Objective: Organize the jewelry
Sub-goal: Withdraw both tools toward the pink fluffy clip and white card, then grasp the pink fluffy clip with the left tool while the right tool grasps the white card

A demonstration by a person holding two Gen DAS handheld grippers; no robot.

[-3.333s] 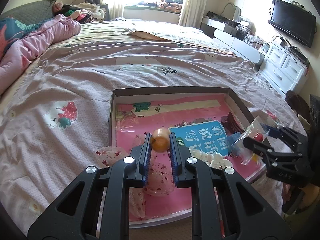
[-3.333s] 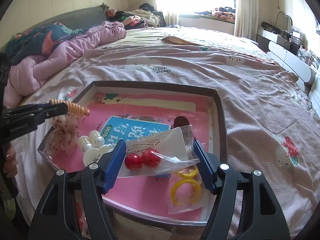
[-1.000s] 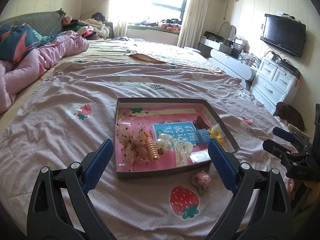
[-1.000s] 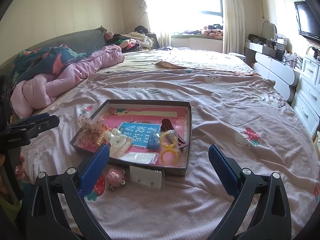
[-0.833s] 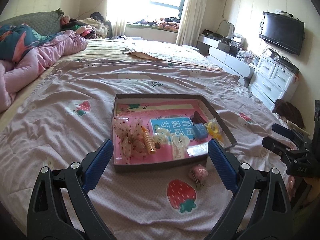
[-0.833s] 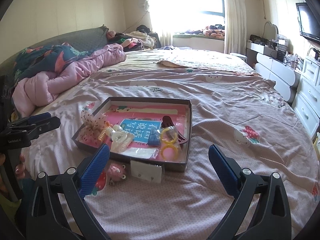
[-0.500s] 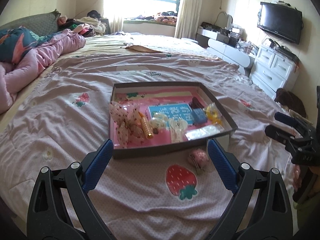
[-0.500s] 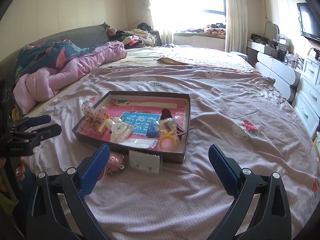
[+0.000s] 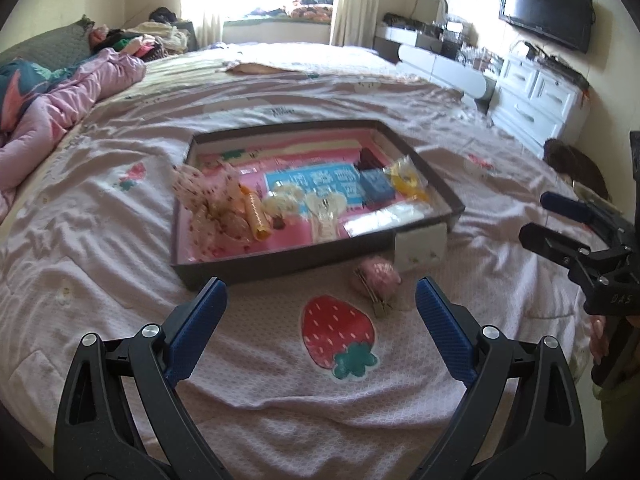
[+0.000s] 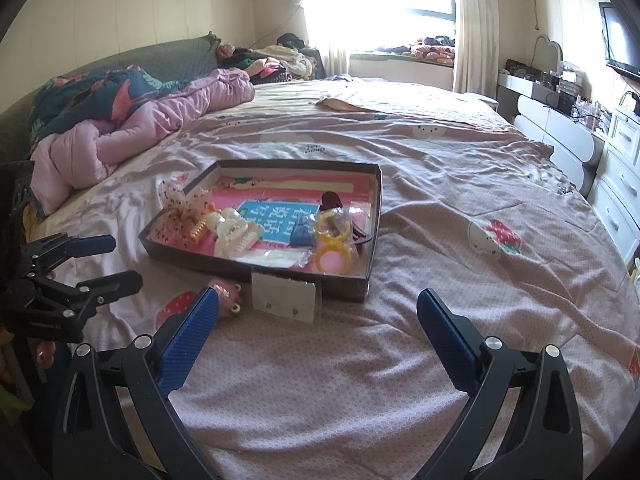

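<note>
Black wall-mounted television (image 10: 624, 36) was cut off at the 3 o'clock edge. Small studs on the white rectangular earring card (image 10: 286, 297) were too small to identify. Clear flat plastic packet (image 9: 386, 216) contents were blurred.

Both wrist views face the tray (image 9: 320, 258) (image 10: 304, 274) from nearby.

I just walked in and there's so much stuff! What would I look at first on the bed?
Probably the dark tray in the middle of the pink bedspread, full of bright hair things like yellow rings and a spotty bow. Just outside its near edge lie a white earring card and a pink fuzzy clip. Both tongs, left and right, hover open and empty.
</note>
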